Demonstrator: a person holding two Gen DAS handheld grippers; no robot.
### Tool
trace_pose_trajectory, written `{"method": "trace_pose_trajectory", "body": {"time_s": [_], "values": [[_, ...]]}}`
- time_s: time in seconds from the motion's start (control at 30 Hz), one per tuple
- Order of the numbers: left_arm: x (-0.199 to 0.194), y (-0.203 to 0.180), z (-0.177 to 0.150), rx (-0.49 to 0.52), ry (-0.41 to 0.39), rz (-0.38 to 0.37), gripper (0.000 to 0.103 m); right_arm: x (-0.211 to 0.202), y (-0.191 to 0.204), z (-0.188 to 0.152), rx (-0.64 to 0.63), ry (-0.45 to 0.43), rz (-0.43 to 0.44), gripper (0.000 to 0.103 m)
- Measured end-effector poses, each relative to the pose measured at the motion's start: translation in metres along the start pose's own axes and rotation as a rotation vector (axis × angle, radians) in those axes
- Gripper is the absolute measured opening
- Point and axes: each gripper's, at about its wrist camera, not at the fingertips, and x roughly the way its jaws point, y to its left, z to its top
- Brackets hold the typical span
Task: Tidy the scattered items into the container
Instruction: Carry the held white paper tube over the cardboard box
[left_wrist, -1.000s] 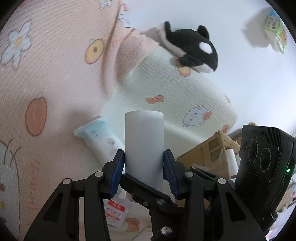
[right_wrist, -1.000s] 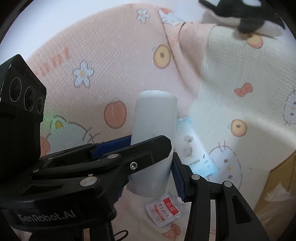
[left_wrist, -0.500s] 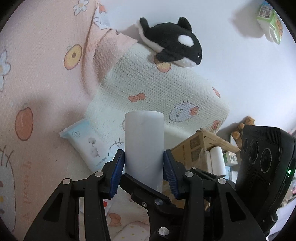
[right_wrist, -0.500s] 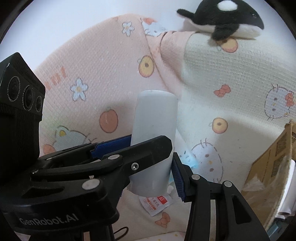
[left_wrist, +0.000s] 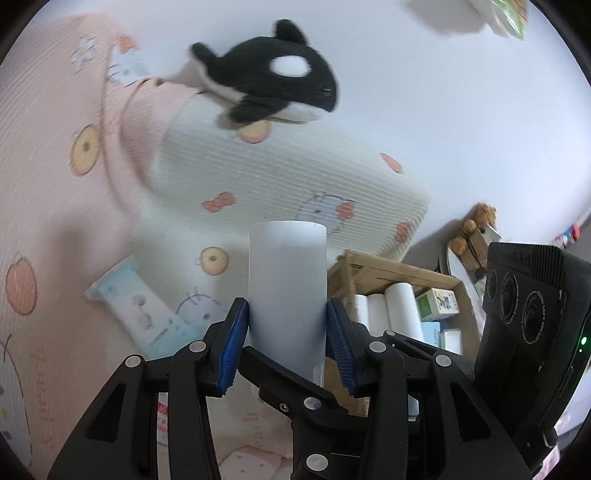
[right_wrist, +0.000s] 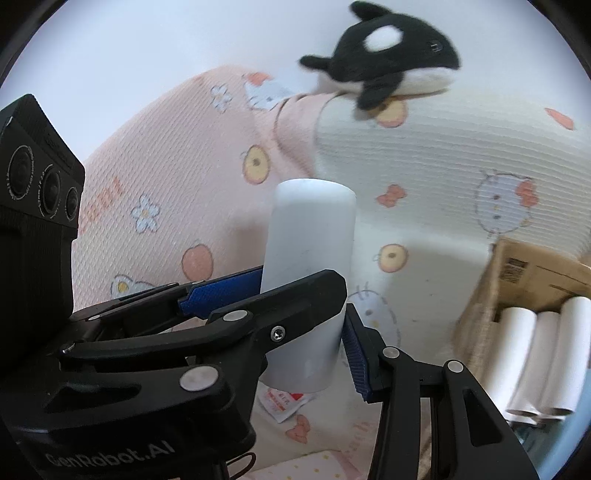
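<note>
A white paper roll (left_wrist: 288, 291) stands upright between the blue pads (left_wrist: 234, 341) of my left gripper (left_wrist: 288, 343), which is shut on it. My right gripper (right_wrist: 306, 354) is shut on the same roll (right_wrist: 310, 266); its right pad presses the roll's side and its left finger is hidden behind the left gripper (right_wrist: 295, 280), which crosses in front. The roll hangs above the bed. An open cardboard box (left_wrist: 391, 273) sits to the right, with several white rolls (right_wrist: 535, 350) lying inside.
A black-and-white orca plush (left_wrist: 273, 81) lies on a white patterned pillow (left_wrist: 295, 177). A blue tissue pack (left_wrist: 144, 317) and a small red-printed sachet (right_wrist: 284, 402) lie on the pink blanket (right_wrist: 166, 155). A white wall is behind.
Both grippers have risen with the roll and moved right, toward the box. The box and its rolls have come further into view; the tissue pack and sachet have dropped away below.
</note>
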Motion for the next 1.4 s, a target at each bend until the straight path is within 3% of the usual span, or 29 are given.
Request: {"method": "trace_pose_trajectory", "body": {"time_s": [0.13, 0.33, 0.47, 0.77, 1.4], "values": [[0.005, -0.016, -0.007, 0.034, 0.004, -0.018, 0.047, -0.015, -0.008, -0.003, 0.002, -0.016, -0.028, 0.044], [0.028, -0.028, -0.023, 0.051, 0.083, -0.02, 0.047, -0.014, -0.028, -0.02, 0.047, 0.047, -0.051, 0.044], [0.034, -0.042, -0.029, 0.106, 0.09, -0.01, 0.047, -0.013, -0.037, -0.028, 0.06, 0.067, -0.079, 0.045], [0.038, -0.075, -0.021, 0.183, 0.07, -0.059, 0.047, -0.039, -0.058, -0.025, 0.088, -0.01, -0.113, 0.045], [0.075, -0.134, -0.004, 0.273, 0.116, -0.158, 0.047, -0.076, -0.118, -0.009, 0.153, -0.024, -0.186, 0.045]]}}
